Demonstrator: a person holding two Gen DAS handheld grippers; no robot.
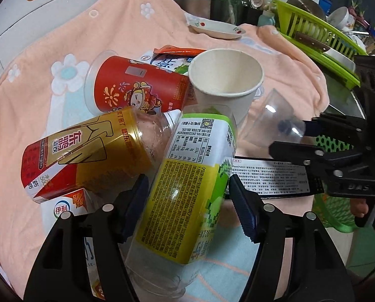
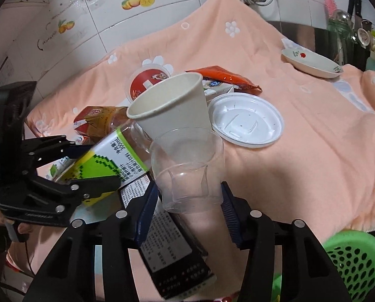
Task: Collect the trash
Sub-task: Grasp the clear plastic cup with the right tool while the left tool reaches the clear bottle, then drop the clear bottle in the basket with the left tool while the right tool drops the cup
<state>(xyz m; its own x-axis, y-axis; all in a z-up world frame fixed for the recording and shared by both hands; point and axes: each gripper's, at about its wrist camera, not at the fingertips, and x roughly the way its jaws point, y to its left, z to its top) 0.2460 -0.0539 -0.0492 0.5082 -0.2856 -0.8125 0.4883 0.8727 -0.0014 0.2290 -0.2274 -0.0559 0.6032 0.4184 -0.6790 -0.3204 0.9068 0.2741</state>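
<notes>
Peach towel (image 2: 300, 130): paper cup (image 2: 172, 103) and clear cup (image 2: 187, 171), seemingly empty.

I see a peach flowered towel (image 2: 300, 130) over the counter, a shallow dish (image 2: 313, 64) on it, and a green dish rack (image 1: 321, 40) beyond.

The lower end of the green bottle (image 1: 187, 176) is blurred and partly cut off behind the left claw (image 1: 187, 211), and whether its pads press the bottle cannot be told. The black box (image 2: 172, 251) is largely hidden under the clear cup (image 2: 187, 171) and the right claw (image 2: 190, 216), its print too small to be read. The basket (image 2: 356, 259) is cut off by the picture's edge.
</notes>
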